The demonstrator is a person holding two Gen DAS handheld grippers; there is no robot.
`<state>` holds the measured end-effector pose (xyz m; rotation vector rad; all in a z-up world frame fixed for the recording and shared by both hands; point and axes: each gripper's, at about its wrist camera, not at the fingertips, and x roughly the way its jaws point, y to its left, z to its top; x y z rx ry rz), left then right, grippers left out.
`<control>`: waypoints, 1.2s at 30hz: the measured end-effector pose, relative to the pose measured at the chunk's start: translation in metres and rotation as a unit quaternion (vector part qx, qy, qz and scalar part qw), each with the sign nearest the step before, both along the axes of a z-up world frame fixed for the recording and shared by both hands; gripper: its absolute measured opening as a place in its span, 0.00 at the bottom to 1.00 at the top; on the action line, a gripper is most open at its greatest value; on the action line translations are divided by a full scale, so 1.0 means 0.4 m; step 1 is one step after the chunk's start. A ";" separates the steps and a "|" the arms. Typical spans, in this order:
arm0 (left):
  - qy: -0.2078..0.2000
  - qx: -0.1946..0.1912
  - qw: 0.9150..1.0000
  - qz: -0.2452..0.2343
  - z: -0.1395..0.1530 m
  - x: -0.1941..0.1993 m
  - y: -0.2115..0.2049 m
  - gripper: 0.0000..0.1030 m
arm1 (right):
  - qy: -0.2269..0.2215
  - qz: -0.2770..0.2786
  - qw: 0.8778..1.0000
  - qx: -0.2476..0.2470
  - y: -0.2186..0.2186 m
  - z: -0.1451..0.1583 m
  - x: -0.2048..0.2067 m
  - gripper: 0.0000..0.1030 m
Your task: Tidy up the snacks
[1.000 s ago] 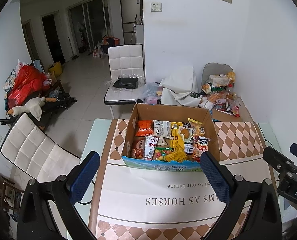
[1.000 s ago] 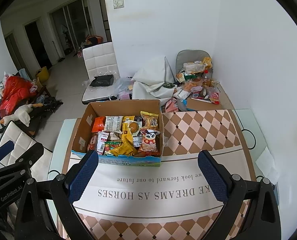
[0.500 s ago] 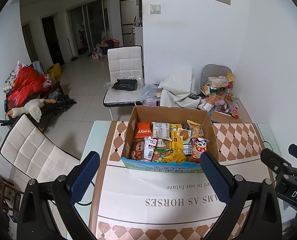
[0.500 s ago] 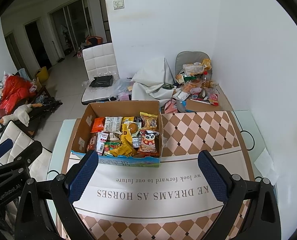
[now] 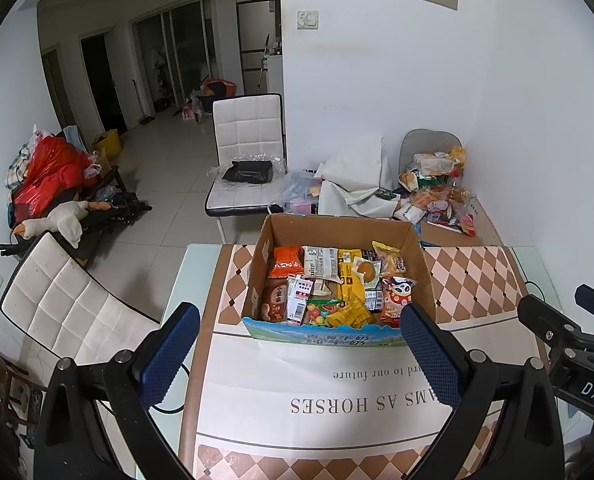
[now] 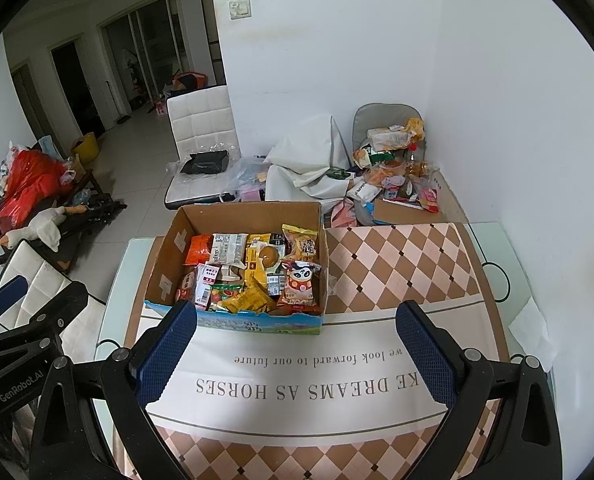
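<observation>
Your snacks (image 5: 337,284) sit packed in an open cardboard box (image 5: 339,232) on the desk (image 5: 473,280), toward its far left part, with the box's printed blue front wall facing you. Inside, an orange packet (image 5: 287,262) lies at the far left, a white wrapped bar (image 5: 322,262) beside it, yellow packets (image 6: 249,298) near the front, and a panda-printed bag (image 6: 300,286) against the right wall. The packets overlap, so no single one lies free.

The box stands straight ahead of and beyond both sets of fingers, its long side running left to right across your view. Your left gripper (image 5: 301,356) has its fingers spread wide and holds nothing; the box front lies between their tips in its view. Your right gripper (image 6: 297,350) is likewise wide apart and empty, and sits a little to the right of the box, so the panda bag and the right wall are its closer targets. Judging by this, the left gripper is better lined up with the orange packet side.

The cloth (image 6: 309,384) with printed lettering between you and the box is bare, a likely place to lay things out. The box walls rise above the packets, so you will probably need to come down from above rather than straight in. Beyond the desk, a white chair (image 5: 245,152) and a pile of other packets (image 6: 393,168) in the far right corner stay well apart from your path.
</observation>
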<state>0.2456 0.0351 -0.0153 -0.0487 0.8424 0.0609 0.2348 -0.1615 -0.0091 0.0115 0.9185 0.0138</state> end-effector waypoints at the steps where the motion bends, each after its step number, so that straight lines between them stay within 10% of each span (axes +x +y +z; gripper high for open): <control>1: -0.001 0.000 1.000 0.000 0.002 -0.001 0.000 0.99 | 0.000 0.000 1.000 0.000 0.000 0.000 0.000 0.99; 36: -0.007 0.013 1.000 -0.001 0.016 -0.005 0.002 0.99 | -0.001 0.003 1.000 0.004 -0.005 0.012 0.001 0.99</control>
